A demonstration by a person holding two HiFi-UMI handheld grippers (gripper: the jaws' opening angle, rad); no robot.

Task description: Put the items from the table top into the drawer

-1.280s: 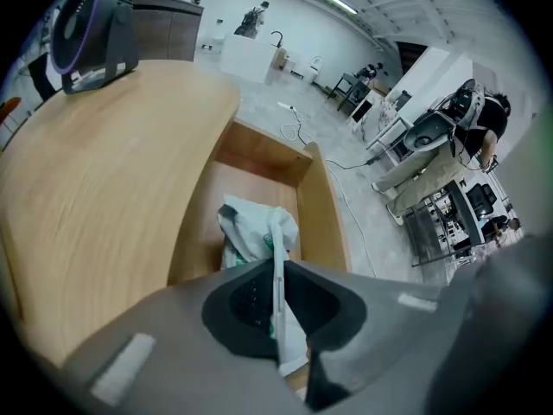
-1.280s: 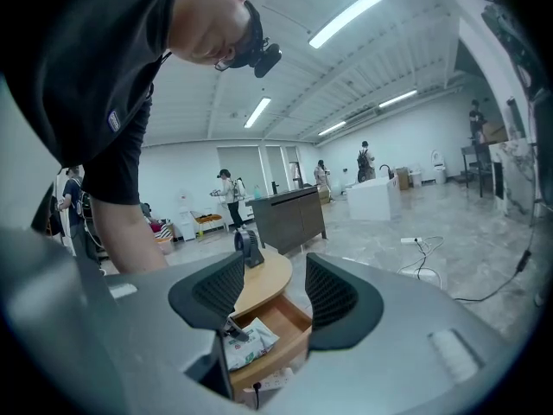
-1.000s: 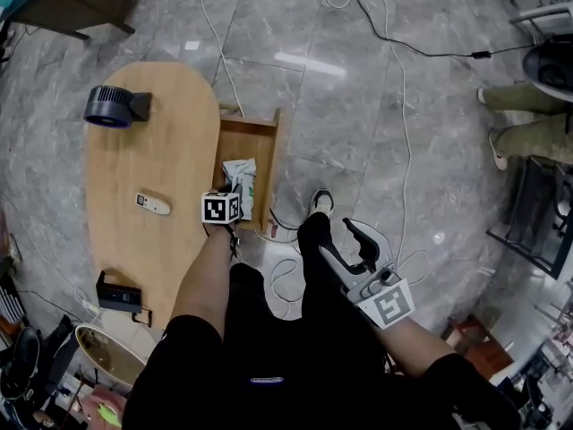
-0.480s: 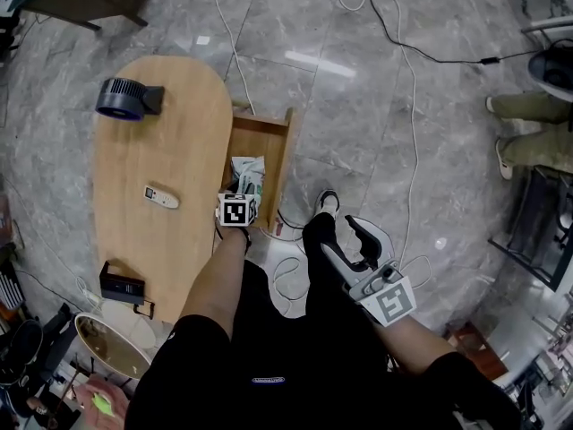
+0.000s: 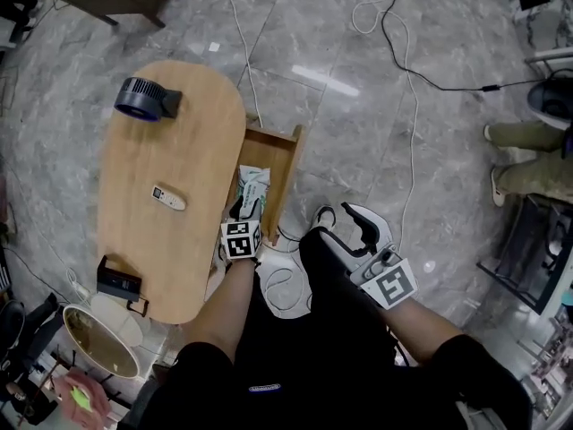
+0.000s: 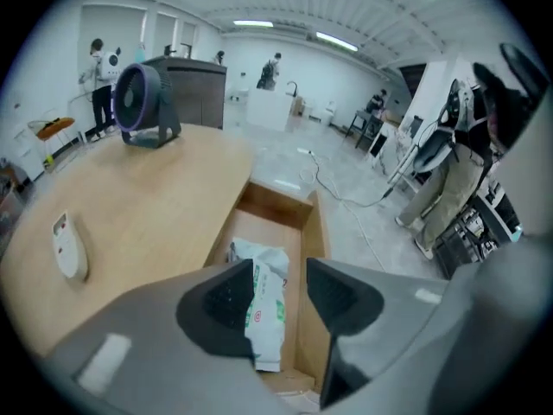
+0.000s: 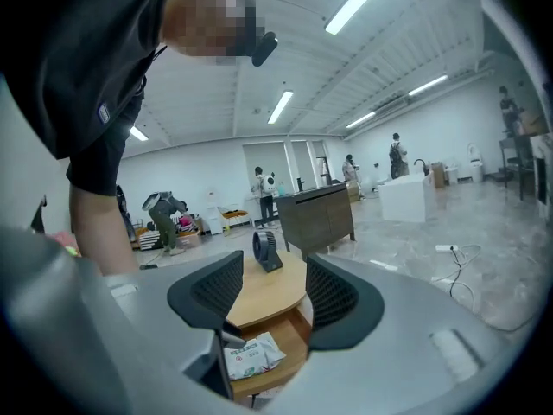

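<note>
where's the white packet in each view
Head view: packet in the open drawer, near centre.
Left gripper view: packet low centre, lying in the drawer.
Right gripper view: packet at the bottom, left of centre.
Shared landmark: the fan.

No print is legible: the packet (image 6: 263,309) in the drawer (image 6: 270,228) bears green and red marks, too blurred to read.
</note>
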